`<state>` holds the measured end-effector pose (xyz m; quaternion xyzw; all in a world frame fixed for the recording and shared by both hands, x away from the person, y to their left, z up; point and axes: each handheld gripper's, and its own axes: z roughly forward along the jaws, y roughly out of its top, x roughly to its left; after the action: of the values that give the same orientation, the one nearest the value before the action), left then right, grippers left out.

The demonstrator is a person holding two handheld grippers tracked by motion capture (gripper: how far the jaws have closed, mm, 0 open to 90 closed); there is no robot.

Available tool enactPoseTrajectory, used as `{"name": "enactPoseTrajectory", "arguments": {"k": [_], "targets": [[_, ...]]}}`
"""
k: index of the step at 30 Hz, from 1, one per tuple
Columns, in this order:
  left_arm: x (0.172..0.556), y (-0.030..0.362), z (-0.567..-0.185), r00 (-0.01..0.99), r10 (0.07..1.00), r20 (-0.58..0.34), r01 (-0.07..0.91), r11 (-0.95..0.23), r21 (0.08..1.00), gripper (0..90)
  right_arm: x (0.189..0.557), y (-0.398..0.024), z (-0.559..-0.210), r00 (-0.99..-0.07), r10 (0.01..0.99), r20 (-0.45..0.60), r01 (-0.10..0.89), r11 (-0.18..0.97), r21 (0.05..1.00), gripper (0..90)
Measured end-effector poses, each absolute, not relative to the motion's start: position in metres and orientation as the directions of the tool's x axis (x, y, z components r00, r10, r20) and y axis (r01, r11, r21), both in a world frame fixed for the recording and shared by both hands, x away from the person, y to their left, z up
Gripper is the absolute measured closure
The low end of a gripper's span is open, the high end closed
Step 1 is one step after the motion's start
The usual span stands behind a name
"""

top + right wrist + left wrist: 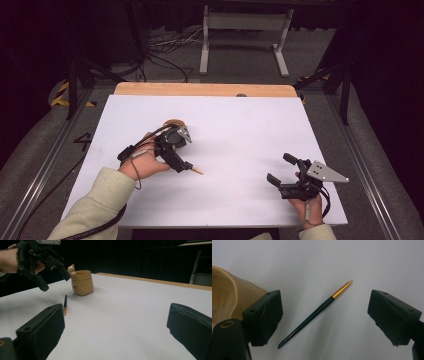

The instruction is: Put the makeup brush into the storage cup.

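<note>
A slim dark pen (pixel 312 315) with a gold tip lies flat on the white desk (pixel 337 260), its gold end pointing away from the tan pouch (pixel 82 282) standing upright nearby.

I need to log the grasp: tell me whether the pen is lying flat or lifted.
Lying flat. The pen rests on the white table between the left gripper's open jaws, untouched.
</note>
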<state>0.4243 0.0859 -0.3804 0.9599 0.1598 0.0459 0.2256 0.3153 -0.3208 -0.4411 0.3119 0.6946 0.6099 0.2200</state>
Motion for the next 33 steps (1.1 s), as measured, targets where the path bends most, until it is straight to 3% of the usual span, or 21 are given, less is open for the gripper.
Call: {"name": "enactPoseTrajectory", "arguments": {"k": [15, 33], "targets": [[0.430, 0.081, -0.400, 0.945, 0.328, -0.001, 0.304, -0.875, 0.376, 20.7, 0.316, -0.320, -0.441, -0.717, 0.693, 0.076, 0.168, 0.065, 0.984, 2.3], [0.434, 0.075, -0.412, 0.943, 0.331, -0.033, 0.323, -0.889, 0.326, 35.0, 0.316, -0.320, -0.442, -0.721, 0.689, 0.075, 0.172, 0.073, 0.982, 2.7]]}}
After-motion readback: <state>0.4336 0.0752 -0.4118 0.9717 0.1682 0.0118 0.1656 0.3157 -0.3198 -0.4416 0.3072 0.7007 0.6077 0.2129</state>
